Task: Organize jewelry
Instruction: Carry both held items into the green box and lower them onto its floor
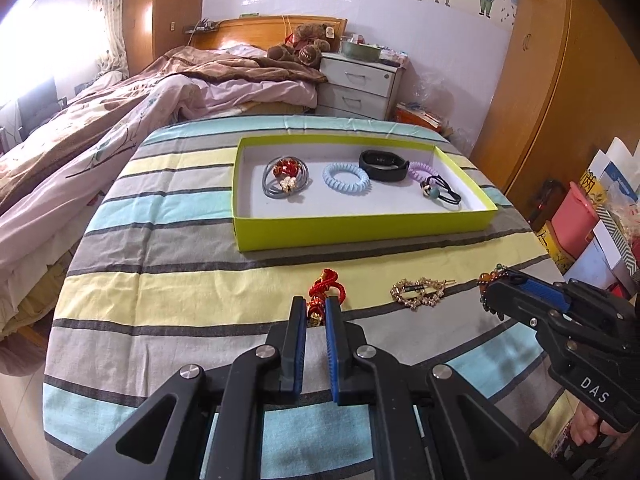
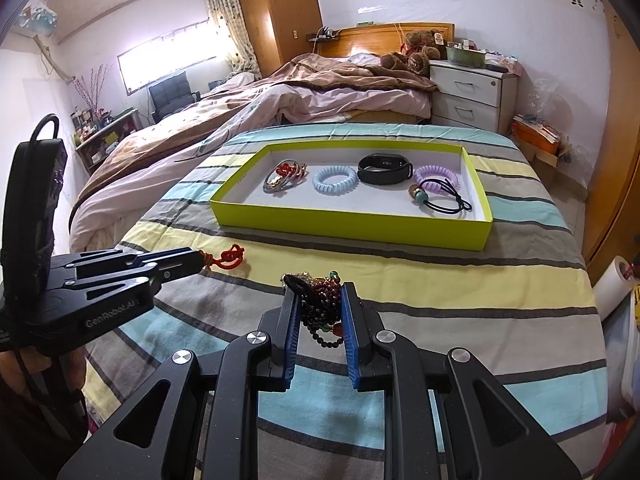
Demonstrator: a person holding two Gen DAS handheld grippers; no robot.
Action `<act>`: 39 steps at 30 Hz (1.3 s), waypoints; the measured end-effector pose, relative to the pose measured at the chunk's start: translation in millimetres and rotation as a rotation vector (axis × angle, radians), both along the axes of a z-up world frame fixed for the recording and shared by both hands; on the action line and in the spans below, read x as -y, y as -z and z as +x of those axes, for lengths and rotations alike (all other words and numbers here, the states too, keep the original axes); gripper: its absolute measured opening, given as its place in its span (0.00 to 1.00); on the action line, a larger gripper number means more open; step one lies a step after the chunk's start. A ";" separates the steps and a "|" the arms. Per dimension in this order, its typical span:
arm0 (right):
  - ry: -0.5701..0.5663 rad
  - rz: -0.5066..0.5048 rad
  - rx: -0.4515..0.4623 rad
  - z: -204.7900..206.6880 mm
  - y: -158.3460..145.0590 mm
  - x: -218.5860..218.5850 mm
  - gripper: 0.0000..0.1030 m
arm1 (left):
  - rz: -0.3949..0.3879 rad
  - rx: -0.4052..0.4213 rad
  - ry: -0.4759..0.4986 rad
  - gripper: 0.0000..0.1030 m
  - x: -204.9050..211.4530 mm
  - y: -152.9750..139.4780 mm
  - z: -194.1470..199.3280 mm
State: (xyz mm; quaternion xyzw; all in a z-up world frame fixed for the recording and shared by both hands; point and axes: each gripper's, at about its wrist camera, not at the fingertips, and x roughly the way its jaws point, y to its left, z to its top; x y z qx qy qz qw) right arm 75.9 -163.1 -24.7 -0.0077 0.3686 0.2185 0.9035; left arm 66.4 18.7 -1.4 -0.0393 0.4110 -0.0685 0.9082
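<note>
On the striped cloth (image 1: pixel 168 292), near its front edge, both grippers are closed on jewelry. The left gripper (image 1: pixel 316 312) has its blue pads clenched on a red knotted cord charm (image 1: pixel 326 290): braided red loops with a small gold piece lower down, which the pads partly cover. From the right wrist view only the red knot end (image 2: pixel 232 258) sticks out past the fingertips. The right gripper (image 2: pixel 320 312) grips a bunch of dark beaded bracelets (image 2: pixel 320 308); the beads are deep purple and black with a few orange and green ones, tangled so that single strands cannot be counted. A gold heart-shaped hair clip (image 1: pixel 420 294) lies on the cloth between the two grippers, touching neither.

Farther back sits a shallow yellow-green tray (image 1: pixel 360 230) with a white floor. It holds a grey hair tie with red and white ornaments (image 1: pixel 286 178), a pale blue coil hair tie (image 1: pixel 346 178), a black wristband (image 1: pixel 382 166), a purple coil hair tie (image 1: pixel 420 170) partly behind the wristband, and a black elastic with a round bead (image 1: pixel 440 192).

A hand (image 1: pixel 588 428) on the right gripper's handle is cut off by the picture edge. The window glare washes out the far left.
</note>
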 end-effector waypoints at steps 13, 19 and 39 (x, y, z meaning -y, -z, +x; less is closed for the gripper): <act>0.009 0.007 0.038 -1.2 -14.3 4.0 0.20 | -0.015 0.065 0.000 0.09 -5.9 -27.1 -7.1; 0.024 0.012 0.065 7.4 -27.6 7.4 0.20 | -0.016 0.096 0.002 0.09 -9.4 -41.9 0.0; 0.052 -0.021 0.058 90.2 -35.7 4.1 0.20 | -0.061 0.107 0.003 0.09 -16.7 -45.7 78.0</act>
